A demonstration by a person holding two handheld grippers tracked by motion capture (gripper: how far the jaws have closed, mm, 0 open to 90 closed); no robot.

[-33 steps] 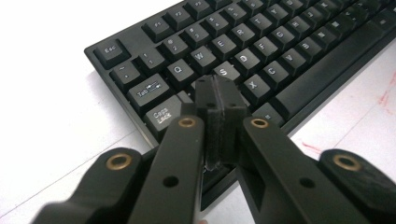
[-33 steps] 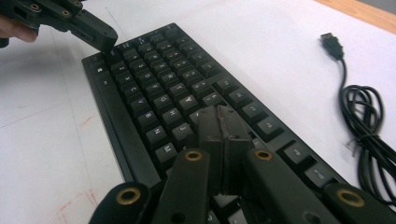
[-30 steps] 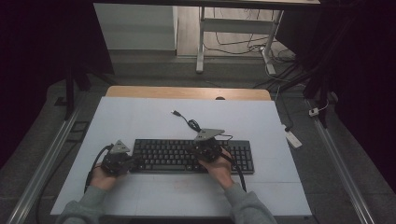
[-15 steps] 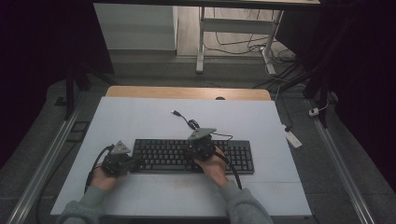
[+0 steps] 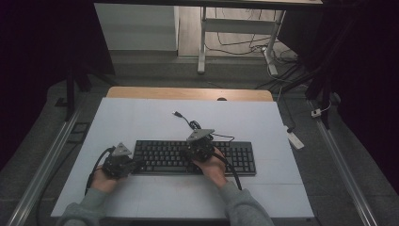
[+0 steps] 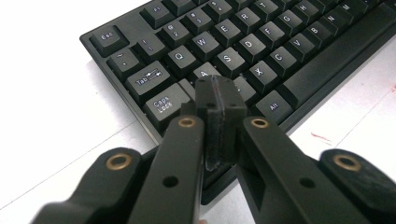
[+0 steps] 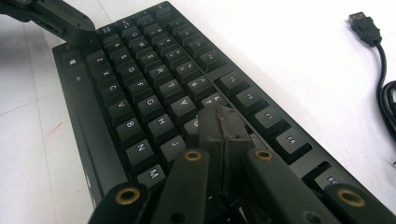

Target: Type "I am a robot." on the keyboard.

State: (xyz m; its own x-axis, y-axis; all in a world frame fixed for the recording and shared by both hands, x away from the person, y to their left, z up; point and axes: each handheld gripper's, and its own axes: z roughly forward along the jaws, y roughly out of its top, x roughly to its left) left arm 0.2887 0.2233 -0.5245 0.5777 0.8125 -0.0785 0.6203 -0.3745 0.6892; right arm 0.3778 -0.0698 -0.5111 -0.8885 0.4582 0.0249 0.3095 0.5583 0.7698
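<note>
**Both claws over the keyboard**

The white desk (image 5: 141,117) carries the black keyboard (image 5: 164,157), lying crosswise near my edge. Its cable (image 5: 193,125) trails off toward twelve o'clock. My right claw (image 7: 222,123) hovers over the middle keys, jaws pressed together, empty. My left claw (image 6: 219,93) sits at the keyboard's nine o'clock end, by Caps Lock, jaws likewise together.

Black keyboard (image 5: 195,157) flat on white table (image 5: 141,122)

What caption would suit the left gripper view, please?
Shut left gripper poised over the keyboard near the A key.
</note>
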